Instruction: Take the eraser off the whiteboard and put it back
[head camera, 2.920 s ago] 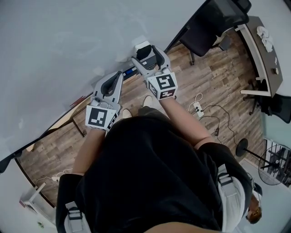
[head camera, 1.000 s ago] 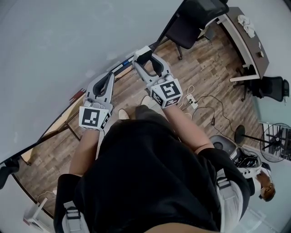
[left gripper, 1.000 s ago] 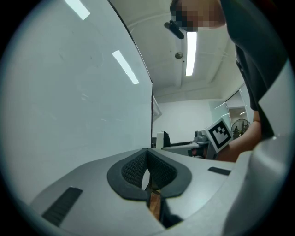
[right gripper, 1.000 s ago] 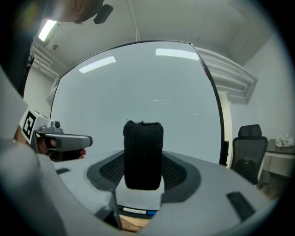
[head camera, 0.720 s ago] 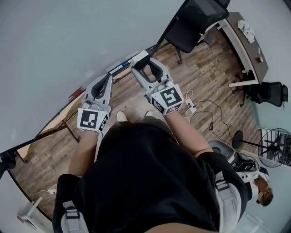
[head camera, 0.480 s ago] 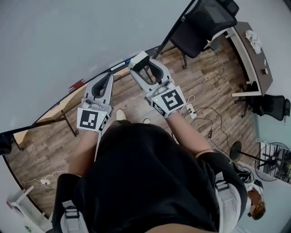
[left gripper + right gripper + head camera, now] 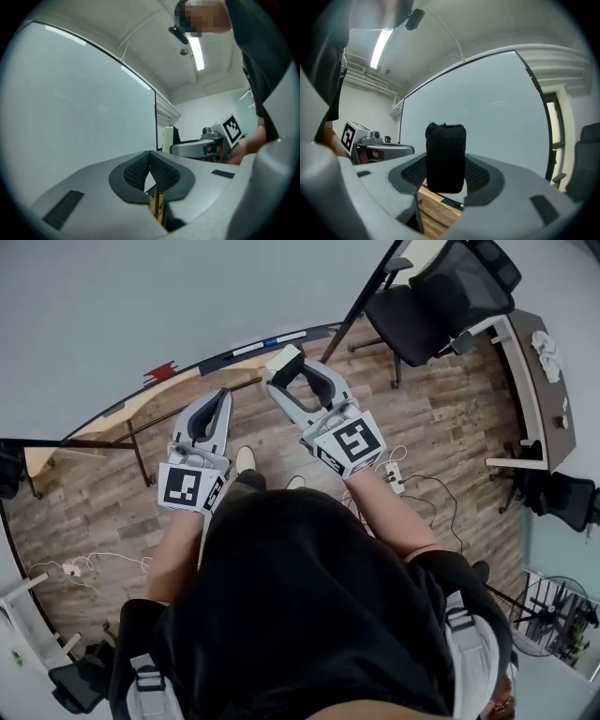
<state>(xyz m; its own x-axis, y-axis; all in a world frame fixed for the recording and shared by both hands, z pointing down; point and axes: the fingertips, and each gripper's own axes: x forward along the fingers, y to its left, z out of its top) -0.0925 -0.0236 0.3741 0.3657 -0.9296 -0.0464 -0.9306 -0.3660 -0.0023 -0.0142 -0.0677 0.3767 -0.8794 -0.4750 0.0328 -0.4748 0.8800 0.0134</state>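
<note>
The whiteboard [image 7: 141, 296] fills the top left of the head view and stands ahead in both gripper views. My right gripper [image 7: 287, 371] is shut on the eraser [image 7: 281, 358], a block with a white back. Its black felt [image 7: 446, 157] stands upright between the jaws in the right gripper view. The eraser is held off the board, just short of its lower edge. My left gripper [image 7: 223, 395] is beside it on the left, shut, with nothing between its pads [image 7: 140, 171]. From the left gripper view I see the eraser [image 7: 168, 139] held in the right gripper.
The board's tray [image 7: 272, 341] carries markers, and a red item [image 7: 161, 371] sits further left. A black office chair [image 7: 441, 296] and a desk [image 7: 539, 362] are at the right. A power strip with cables [image 7: 394, 474] lies on the wood floor. The board's stand leg [image 7: 141, 465] is at the left.
Both grippers have drawn back from the whiteboard together, with the eraser still in the right one. The board now takes up less of the head view and more floor shows.
</note>
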